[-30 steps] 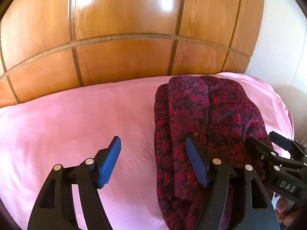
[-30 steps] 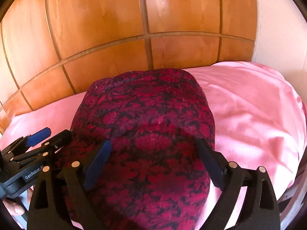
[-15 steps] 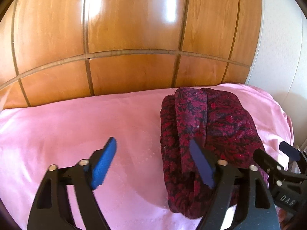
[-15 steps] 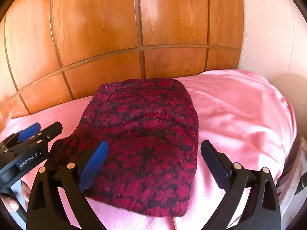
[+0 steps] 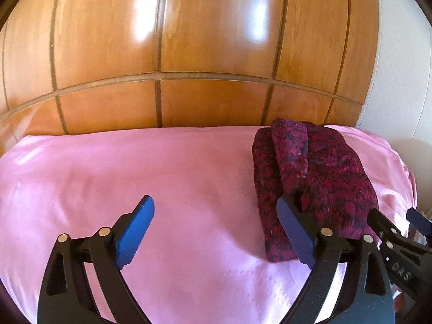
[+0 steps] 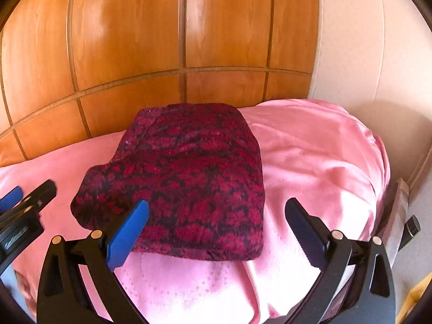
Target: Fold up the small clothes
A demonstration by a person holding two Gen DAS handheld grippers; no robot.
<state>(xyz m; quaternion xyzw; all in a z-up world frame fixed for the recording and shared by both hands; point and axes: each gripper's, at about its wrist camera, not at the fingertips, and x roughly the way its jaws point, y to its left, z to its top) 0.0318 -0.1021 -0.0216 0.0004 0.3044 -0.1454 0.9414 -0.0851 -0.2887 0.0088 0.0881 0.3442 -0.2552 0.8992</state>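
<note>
A dark red garment with a black floral pattern (image 6: 194, 167) lies folded into a thick bundle on the pink sheet (image 6: 310, 151). In the left wrist view the garment (image 5: 310, 178) sits at the right, with its folded layers showing along its left edge. My left gripper (image 5: 216, 232) is open and empty, above the sheet to the left of the bundle. My right gripper (image 6: 216, 232) is open and empty, just in front of the bundle's near edge. Each gripper shows at the edge of the other's view, the right one (image 5: 399, 243) and the left one (image 6: 19, 210).
A glossy wooden panelled wardrobe (image 5: 189, 54) stands right behind the bed. A pale wall (image 6: 378, 54) is at the right. The pink sheet (image 5: 121, 175) spreads wide to the left of the bundle. The bed's right edge drops off near a dark frame (image 6: 402, 216).
Both grippers have pulled back and up from the garment, which now looks smaller and farther away. The garment stays folded on the sheet. Both stay open.
</note>
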